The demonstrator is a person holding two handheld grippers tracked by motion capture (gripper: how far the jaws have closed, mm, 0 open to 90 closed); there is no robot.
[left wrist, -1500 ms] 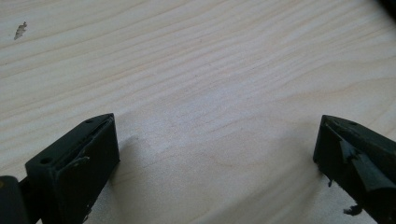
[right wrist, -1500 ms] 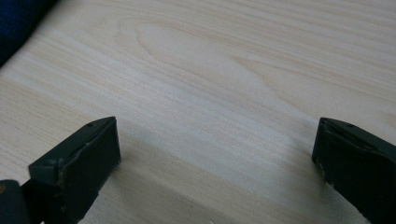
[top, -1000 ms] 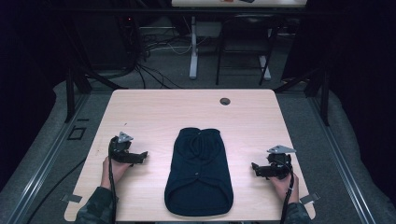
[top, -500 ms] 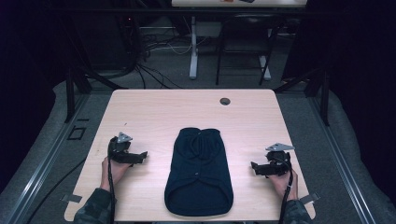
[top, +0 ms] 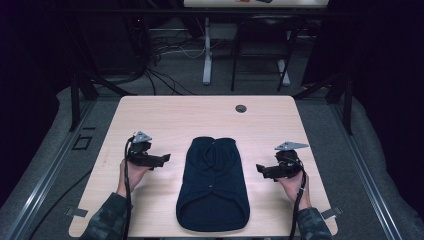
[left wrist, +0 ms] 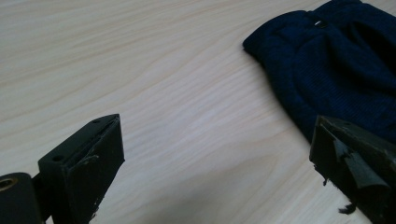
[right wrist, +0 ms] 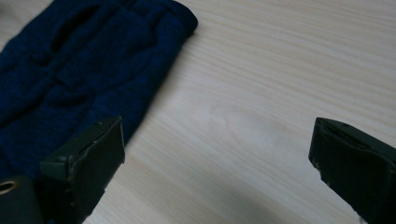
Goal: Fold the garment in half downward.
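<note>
A dark navy knitted garment [top: 214, 182] lies flat in the middle of the light wooden table [top: 190, 115], its narrower end pointing away from the person. My left gripper [top: 165, 159] rests on the table to the garment's left, jaws pointing toward it, open and empty. In the left gripper view the garment [left wrist: 336, 60] fills the upper right, beyond the gap between my left gripper's [left wrist: 219, 158] jaws. My right gripper [top: 260, 170] sits to the garment's right, open and empty, pointing inward. In the right gripper view the garment [right wrist: 79, 70] lies at the left, ahead of my right gripper [right wrist: 217, 158].
A small dark round grommet [top: 241, 108] sits near the table's far edge. Beyond the table are dark floor, cables [top: 165, 55] and a white desk leg [top: 207, 50]. Metal rails [top: 50, 170] run along both sides of the table.
</note>
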